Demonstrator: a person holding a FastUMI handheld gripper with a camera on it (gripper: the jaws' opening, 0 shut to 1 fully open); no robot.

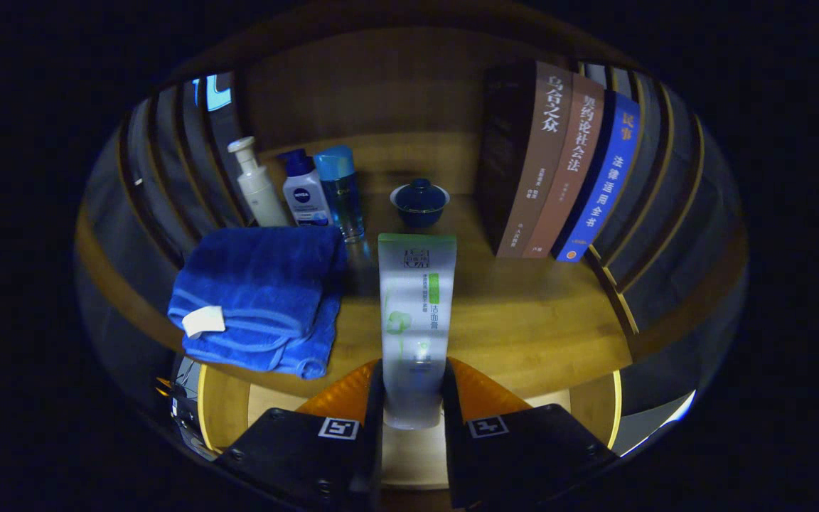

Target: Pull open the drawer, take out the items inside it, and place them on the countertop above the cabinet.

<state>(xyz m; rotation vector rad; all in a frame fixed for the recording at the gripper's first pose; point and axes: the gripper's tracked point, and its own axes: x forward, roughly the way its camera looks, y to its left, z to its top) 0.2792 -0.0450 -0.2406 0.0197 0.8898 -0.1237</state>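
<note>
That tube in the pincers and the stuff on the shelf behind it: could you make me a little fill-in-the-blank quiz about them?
1. The gripper is shut on a pale ____, one finger on each side.
2. The folded towel on the countertop is ____ in colour.
3. Beyond the tube's far end sits a small dark lidded ____.
4. The number of books standing upright together is ____.

Missing words: tube; blue; cup; three

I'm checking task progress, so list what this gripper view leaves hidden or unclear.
- Gripper, shut on the facial cleanser tube: the fingers cover the tube's lower sides.
- Drawer: its interior lies behind the fingers, so remaining items cannot be told.
- Folded blue towel: covers the bottoms of the three bottles behind it.
- Countertop: whether the tube touches it is unclear.
</note>
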